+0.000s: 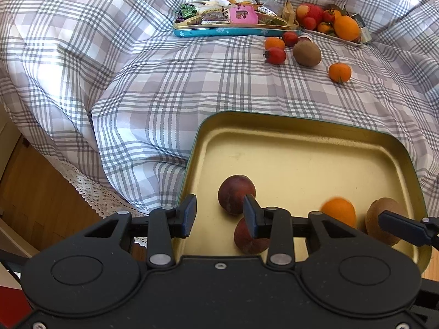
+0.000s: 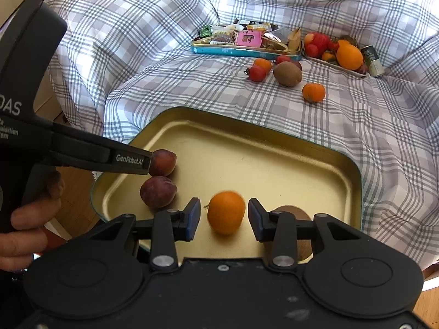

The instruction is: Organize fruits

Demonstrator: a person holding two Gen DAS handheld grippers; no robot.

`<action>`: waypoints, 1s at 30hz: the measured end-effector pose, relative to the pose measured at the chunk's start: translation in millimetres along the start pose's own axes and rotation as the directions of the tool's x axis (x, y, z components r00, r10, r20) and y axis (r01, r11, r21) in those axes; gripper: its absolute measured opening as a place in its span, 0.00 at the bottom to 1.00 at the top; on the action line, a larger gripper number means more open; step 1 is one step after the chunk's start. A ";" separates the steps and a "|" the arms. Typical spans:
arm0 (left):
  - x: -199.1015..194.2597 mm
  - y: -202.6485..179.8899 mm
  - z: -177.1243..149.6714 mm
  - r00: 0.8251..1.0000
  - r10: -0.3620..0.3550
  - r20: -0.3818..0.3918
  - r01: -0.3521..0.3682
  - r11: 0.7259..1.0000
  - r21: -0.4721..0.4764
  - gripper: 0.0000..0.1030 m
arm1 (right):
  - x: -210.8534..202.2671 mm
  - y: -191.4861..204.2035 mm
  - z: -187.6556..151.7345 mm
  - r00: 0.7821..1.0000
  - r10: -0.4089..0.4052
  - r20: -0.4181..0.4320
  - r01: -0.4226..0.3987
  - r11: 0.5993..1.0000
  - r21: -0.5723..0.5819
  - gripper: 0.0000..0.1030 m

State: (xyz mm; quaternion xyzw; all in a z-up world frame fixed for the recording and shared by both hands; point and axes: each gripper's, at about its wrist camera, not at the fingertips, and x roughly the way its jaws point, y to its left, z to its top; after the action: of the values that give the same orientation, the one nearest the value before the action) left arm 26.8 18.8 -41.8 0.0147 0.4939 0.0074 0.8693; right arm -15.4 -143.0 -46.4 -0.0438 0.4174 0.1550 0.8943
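Jaws of the right gripper (image 2: 223, 220) stand apart around a blurred tangerine (image 2: 225, 212) in the gold tray (image 2: 274, 139), not touching, while the left gripper (image 1: 219, 215) hangs empty, half-open, over two plums (image 1: 236, 198).

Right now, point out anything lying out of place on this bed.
Loose fruit lies on the checked bedcover, outside any tray: a kiwi, two small oranges and small red fruits. They sit just in front of the heaped fruit dish, as if spilled from it.
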 end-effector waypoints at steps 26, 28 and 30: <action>0.8 -1.9 -2.7 1.000 0.006 -0.006 -0.006 1.000 0.003 0.45 | 0.3 -0.4 1.1 1.000 -0.011 -0.009 0.011 1.000 0.024 0.41; 1.0 -1.8 -2.8 1.000 0.007 -0.005 -0.007 1.000 0.004 0.45 | 0.2 -0.1 1.2 1.000 -0.016 -0.009 0.016 0.999 0.029 0.41; -0.4 -2.8 -2.2 1.000 0.009 -0.004 -0.009 1.000 0.005 0.45 | 0.2 -1.2 1.5 1.000 -0.019 -0.010 0.019 0.999 0.038 0.41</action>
State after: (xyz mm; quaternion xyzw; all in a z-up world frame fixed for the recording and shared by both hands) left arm 24.7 16.0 -42.6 0.0191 0.4956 0.0102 0.8683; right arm -13.8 -143.8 -45.6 -0.0314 0.4242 0.1383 0.8944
